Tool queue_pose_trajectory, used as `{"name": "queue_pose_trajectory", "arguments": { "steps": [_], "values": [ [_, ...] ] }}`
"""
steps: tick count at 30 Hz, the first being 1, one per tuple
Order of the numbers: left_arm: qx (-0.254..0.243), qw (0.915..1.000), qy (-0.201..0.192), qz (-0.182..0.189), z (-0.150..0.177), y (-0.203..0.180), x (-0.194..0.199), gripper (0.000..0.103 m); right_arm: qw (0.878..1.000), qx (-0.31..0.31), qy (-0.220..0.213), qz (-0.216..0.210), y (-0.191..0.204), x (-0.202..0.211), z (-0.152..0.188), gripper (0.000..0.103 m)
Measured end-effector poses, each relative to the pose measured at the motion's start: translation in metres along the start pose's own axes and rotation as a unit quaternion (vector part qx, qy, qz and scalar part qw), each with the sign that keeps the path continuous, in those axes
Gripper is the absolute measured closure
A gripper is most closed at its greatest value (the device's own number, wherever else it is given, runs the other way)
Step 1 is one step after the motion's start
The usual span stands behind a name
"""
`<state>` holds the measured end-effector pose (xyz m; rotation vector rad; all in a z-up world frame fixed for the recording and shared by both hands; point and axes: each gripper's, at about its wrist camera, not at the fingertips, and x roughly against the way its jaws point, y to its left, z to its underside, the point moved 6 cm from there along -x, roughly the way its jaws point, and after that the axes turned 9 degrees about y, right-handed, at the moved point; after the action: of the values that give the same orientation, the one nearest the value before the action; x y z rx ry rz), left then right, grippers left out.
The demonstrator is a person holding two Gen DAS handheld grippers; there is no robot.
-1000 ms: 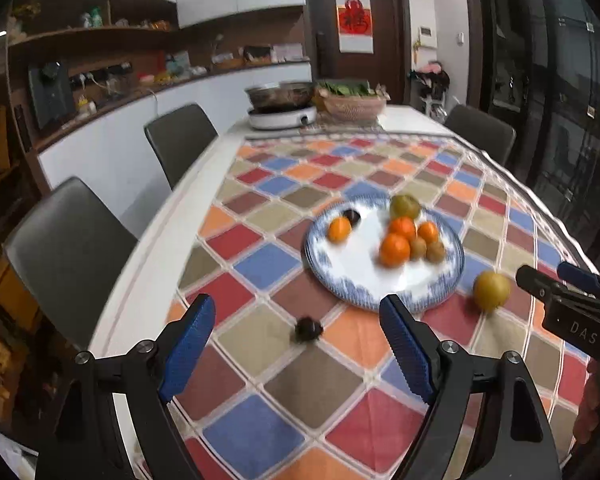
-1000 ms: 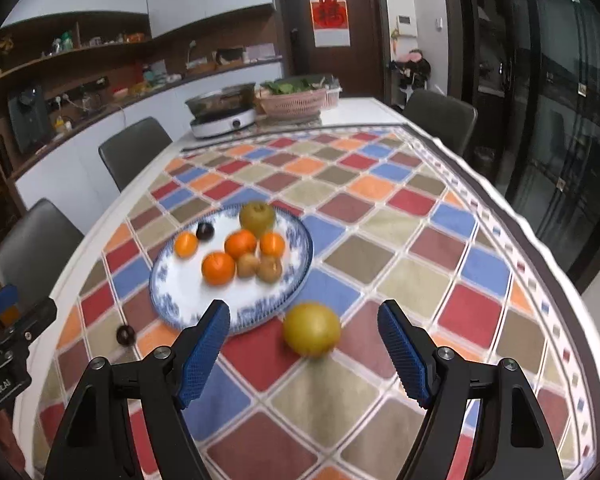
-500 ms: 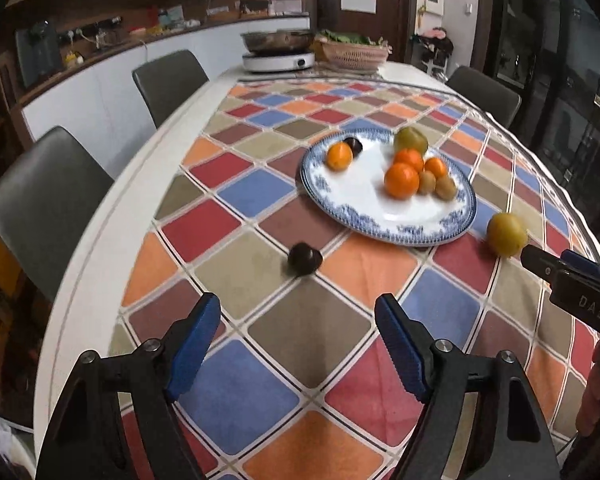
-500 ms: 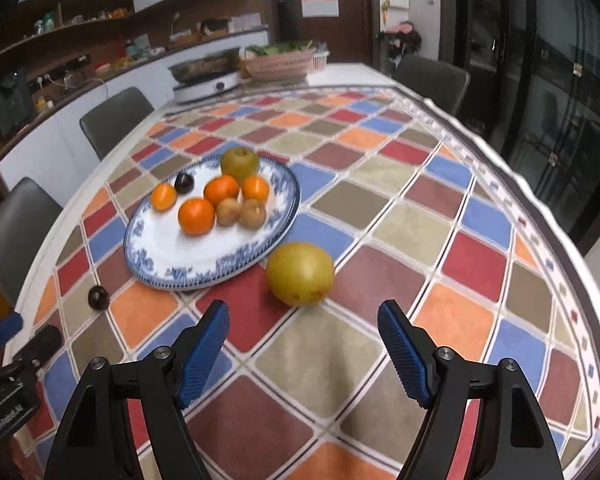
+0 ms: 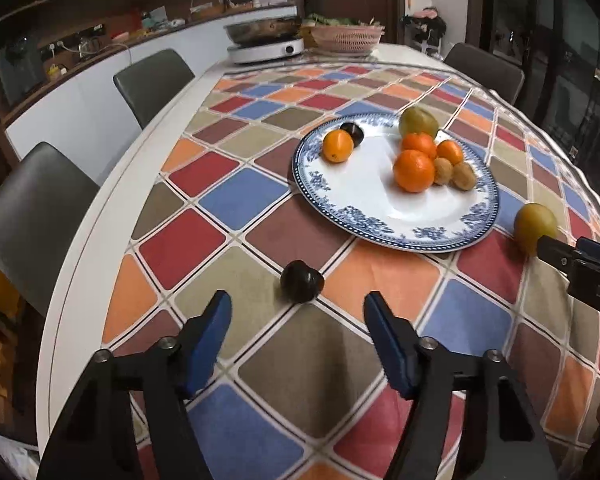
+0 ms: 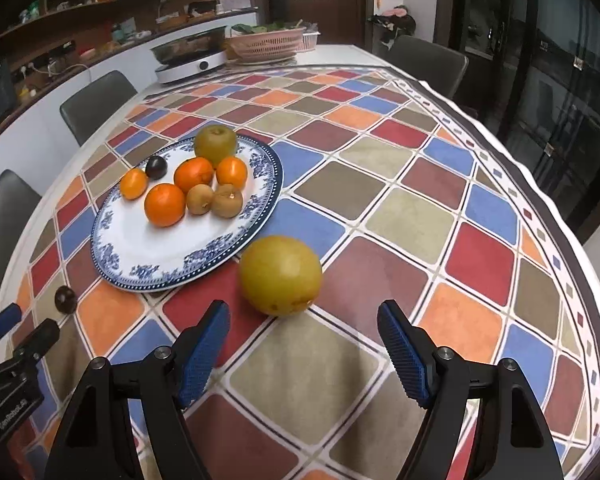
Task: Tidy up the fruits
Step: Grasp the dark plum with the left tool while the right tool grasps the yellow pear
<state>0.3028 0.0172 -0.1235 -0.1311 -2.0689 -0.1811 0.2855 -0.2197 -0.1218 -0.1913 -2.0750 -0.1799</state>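
Nearest, the left gripper [image 5: 296, 316] hangs with its blue-padded jaws spread wide and holding nothing, just short of a small dark plum [image 5: 302, 281] that lies alone on the checked tablecloth [image 5: 236, 200], on the near side of the blue-and-white plate [image 5: 384, 236]. Likewise the right gripper [image 6: 303, 326] is spread wide and holds nothing; a large yellow pear [image 6: 280, 275] sits between and just ahead of its fingertips, apart from both pads, beside the plate's [image 6: 148, 276] near right rim.

On the plate itself lie four oranges: a large one [image 6: 165, 205] toward the front, one [image 6: 193, 174] behind it, a smaller one [image 6: 231, 173] to the right and another [image 6: 133, 184] at the left. Two brown kiwis [image 6: 200, 199] [image 6: 227, 200] touch each other just right of the large orange. A second dark plum [image 6: 156, 167] rests by the left orange, and a green pear [image 6: 215, 145] sits at the plate's far rim.

Beyond the plate, at the table's far end, stand a white induction cooker with a pan [image 6: 190, 56] and a pink basket of greens [image 6: 266, 43]. Grey chairs [image 5: 152, 84] line the table's left side.
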Motion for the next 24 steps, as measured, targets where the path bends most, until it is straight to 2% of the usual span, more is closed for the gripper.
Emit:
{"name": "queue_pose_trajectory", "arguments": {
  "steps": [4, 11, 15, 18, 22, 24],
  "values": [
    [0.019, 0.9994, 0.02, 0.02, -0.005, 0.003, -0.014, 0.045, 1.0, 0.013, 0.002, 0.004, 0.005, -0.009, -0.006, 0.027],
    [0.014, 0.9994, 0.027, 0.015, -0.011, 0.001, -0.028, 0.058, 1.0, 0.021, 0.018, 0.009, 0.007, -0.024, -0.007, 0.028],
    [0.022, 0.9989, 0.033, 0.023, -0.012, 0.001, -0.035, 0.073, 0.999, 0.025, 0.018, 0.01, 0.009, -0.028, -0.009, 0.033],
    [0.026, 0.9989, 0.031, 0.025, -0.011, 0.001, -0.035, 0.075, 0.999, 0.026, 0.02, 0.006, 0.009, -0.03, -0.009, 0.044],
    [0.024, 0.9987, 0.03, 0.033, -0.013, 0.0, -0.036, 0.075, 0.999, 0.028, 0.02, 0.004, 0.01, -0.031, -0.011, 0.048],
    [0.026, 0.9986, 0.028, 0.036, -0.013, 0.0, -0.036, 0.075, 0.999, 0.029, 0.023, -0.001, 0.011, -0.032, -0.01, 0.053]
  ]
}}
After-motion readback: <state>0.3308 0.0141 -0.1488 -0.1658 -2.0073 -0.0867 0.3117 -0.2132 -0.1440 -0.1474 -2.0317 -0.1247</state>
